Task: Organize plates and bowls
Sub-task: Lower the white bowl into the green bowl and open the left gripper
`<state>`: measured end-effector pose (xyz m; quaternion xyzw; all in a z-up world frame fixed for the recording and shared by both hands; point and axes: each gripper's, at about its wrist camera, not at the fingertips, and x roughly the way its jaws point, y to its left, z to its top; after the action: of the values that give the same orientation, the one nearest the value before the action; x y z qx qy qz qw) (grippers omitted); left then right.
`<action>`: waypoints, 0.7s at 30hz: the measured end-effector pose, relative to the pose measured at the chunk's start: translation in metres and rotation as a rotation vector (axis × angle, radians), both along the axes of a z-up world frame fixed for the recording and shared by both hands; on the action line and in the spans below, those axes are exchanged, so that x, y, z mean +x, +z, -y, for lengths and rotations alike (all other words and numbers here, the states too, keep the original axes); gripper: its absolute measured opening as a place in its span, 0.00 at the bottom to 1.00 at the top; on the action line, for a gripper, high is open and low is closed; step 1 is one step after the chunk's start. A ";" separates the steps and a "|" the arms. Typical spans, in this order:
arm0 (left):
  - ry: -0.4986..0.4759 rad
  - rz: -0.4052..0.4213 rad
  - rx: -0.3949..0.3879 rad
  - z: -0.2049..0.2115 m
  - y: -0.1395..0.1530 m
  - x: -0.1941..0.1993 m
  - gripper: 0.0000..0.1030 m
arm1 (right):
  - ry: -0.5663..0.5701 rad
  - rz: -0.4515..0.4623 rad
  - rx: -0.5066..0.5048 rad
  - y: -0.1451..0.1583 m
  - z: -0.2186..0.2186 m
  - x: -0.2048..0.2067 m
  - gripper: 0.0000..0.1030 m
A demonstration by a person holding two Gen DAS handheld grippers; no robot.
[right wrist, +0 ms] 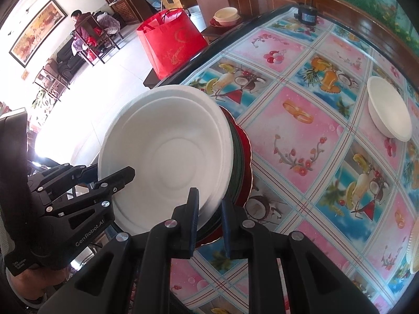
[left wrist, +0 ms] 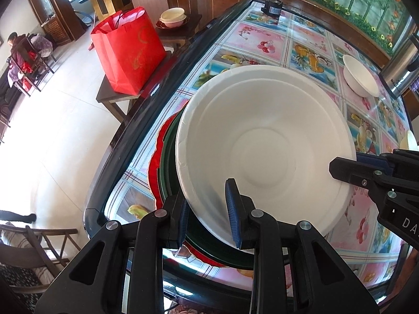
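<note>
We have both tools at the white bowls [left wrist: 264,141], which sit nested on a stack of a dark green plate [left wrist: 170,172] and a red plate [left wrist: 154,162] near the desk's [left wrist: 309,39] left edge. Our left tool [left wrist: 208,214] has its fingers set either side of the bowls' near rim, one pad inside and one outside, with a gap showing, so it is parted and not clamped. Our right tool [right wrist: 209,214] also straddles the rim, one finger over the bowl wall, the other outside by the plates; its fingers stand apart too. In the left view the right tool's tip touches the bowl rim from the right.

A lone white bowl [right wrist: 390,107] stands farther off on the patterned cloth, well apart from the stack. Another pale dish [right wrist: 415,246] shows at the right edge. A red bag [left wrist: 128,49] sits on a stool [left wrist: 112,99] beside the desk, and more bowls [left wrist: 172,15] rest on a small side table beyond it.
</note>
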<state>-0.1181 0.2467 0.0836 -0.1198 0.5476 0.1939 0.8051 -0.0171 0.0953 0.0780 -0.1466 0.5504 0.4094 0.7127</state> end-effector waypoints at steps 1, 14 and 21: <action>-0.001 -0.001 0.001 0.000 0.000 0.000 0.25 | 0.001 0.002 -0.002 0.000 0.000 0.000 0.16; -0.002 -0.002 0.017 -0.001 0.001 -0.002 0.25 | -0.008 -0.007 -0.007 0.000 0.002 0.003 0.20; 0.011 0.011 0.018 -0.005 0.009 -0.002 0.27 | -0.019 -0.008 0.001 0.002 0.005 0.005 0.22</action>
<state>-0.1204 0.2513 0.0921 -0.1166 0.5409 0.2029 0.8079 -0.0120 0.0903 0.0799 -0.1394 0.5542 0.4034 0.7146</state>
